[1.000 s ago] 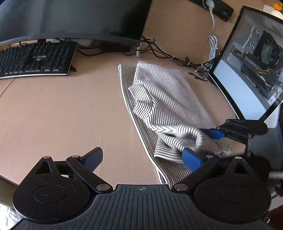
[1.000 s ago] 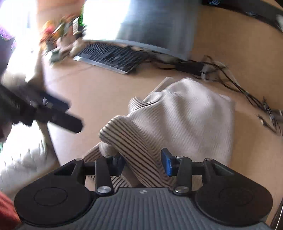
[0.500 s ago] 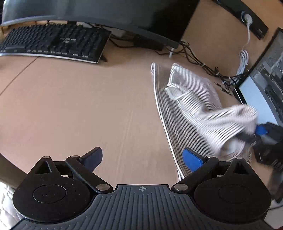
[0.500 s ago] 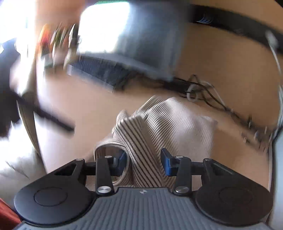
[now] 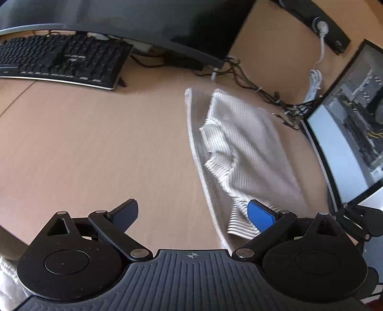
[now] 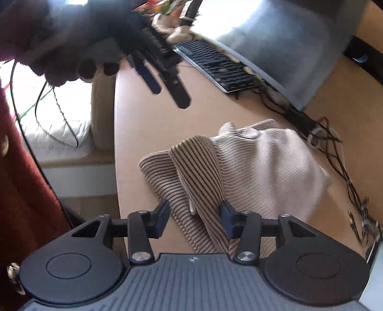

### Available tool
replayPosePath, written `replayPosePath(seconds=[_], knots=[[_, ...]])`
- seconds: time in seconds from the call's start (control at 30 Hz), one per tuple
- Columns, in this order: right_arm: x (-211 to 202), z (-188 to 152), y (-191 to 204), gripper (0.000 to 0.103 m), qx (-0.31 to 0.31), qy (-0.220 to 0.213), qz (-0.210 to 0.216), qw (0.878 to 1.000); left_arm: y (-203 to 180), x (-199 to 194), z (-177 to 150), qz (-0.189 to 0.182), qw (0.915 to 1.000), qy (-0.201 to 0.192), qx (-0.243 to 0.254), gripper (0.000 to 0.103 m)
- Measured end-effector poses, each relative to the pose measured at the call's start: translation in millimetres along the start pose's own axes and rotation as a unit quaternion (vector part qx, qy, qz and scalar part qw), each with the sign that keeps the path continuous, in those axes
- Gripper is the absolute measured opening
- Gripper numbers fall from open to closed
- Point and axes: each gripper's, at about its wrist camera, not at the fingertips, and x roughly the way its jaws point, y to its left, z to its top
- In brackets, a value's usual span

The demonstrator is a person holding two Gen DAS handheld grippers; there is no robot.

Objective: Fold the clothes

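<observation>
A white garment with thin dark stripes (image 5: pixel 244 148) lies part-folded on the tan desk (image 5: pixel 95 148), right of centre in the left wrist view. My left gripper (image 5: pixel 194 213) hovers wide open over the desk at the garment's near left edge, holding nothing. A hand (image 6: pixel 71 47) carries this left gripper (image 6: pixel 167 88) at the top of the right wrist view. My right gripper (image 6: pixel 195 216) is half closed around a raised fold of the garment (image 6: pixel 263 167), which fills the gap between its fingers. Only the right gripper's linkage (image 5: pixel 359 220) shows at the far right in the left wrist view.
A black keyboard (image 5: pixel 62 59) and a dark curved monitor (image 5: pixel 143 21) stand at the back left. A lit screen (image 5: pixel 347 134) borders the garment on the right, with tangled cables (image 5: pixel 263 95) behind. The desk edge (image 6: pixel 117 143) drops to white bedding (image 6: pixel 59 124).
The right gripper has brought the lifted fold down, so the garment lies lower and flatter on the desk. The left gripper stays open and has shifted, its view now blurred.
</observation>
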Motion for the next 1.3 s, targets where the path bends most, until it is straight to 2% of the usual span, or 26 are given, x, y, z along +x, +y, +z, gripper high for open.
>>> replayPosePath(seconds=[0.07,0.2,0.27,0.37,0.43,0.47,0.5,0.57,0.63,0.7,0.77,0.8,0.93,1.0,1.1,1.17,1.3], knots=[[-2,0,2,0.074,0.007,-0.015,-0.005,1.000,-4,3,2,-0.004,1.0000,0.000,0.003,0.100],[17,0,23,0.076,-0.040,-0.004,-0.009,0.999,-15,10,3,0.001,0.9990,0.007,0.045,0.100],[28,-2,31,0.076,-0.074,0.004,-0.032,0.997,-22,10,-1,-0.001,0.9968,0.014,0.078,0.100],[40,-1,34,0.074,-0.095,0.013,-0.060,0.994,-31,9,-10,-0.011,0.9909,0.025,0.132,0.101],[46,8,14,0.064,0.001,0.041,-0.026,0.999,-37,7,-19,-0.013,0.9847,0.033,0.171,0.101],[48,12,-1,0.064,0.066,0.053,-0.006,0.996,-40,7,-24,-0.013,0.9804,0.037,0.193,0.101],[50,14,-20,0.063,0.136,0.061,0.015,0.989,-43,7,-29,-0.011,0.9754,0.039,0.216,0.101],[52,16,-45,0.063,0.218,0.072,0.047,0.972,-49,8,-41,-0.006,0.9632,0.043,0.265,0.101],[55,15,-59,0.063,0.257,0.078,0.067,0.961,-55,14,-51,0.006,0.9514,0.042,0.305,0.101],[55,13,-63,0.063,0.264,0.080,0.073,0.958,-61,26,-59,0.027,0.9398,0.030,0.339,0.101],[54,12,-63,0.065,0.265,0.079,0.073,0.958,-67,40,-62,0.042,0.9348,0.022,0.352,0.101],[54,11,-63,0.065,0.265,0.079,0.073,0.958,-70,46,-61,0.046,0.9355,0.019,0.350,0.101],[62,20,-52,0.065,0.231,0.080,0.056,0.968,-70,56,-48,0.043,0.9474,0.014,0.317,0.102],[58,24,-38,0.068,0.182,0.071,0.031,0.980,-68,56,-39,0.037,0.9551,0.013,0.294,0.102],[46,21,-6,0.077,0.078,0.041,-0.023,0.996,-62,56,-26,0.018,0.9689,0.027,0.245,0.102],[44,17,9,0.083,0.024,0.025,-0.057,0.998,-57,56,-19,0.004,0.9768,0.038,0.211,0.102],[56,12,16,0.083,0.003,0.016,-0.106,0.994,-49,59,-7,-0.029,0.9872,0.058,0.146,0.101]])
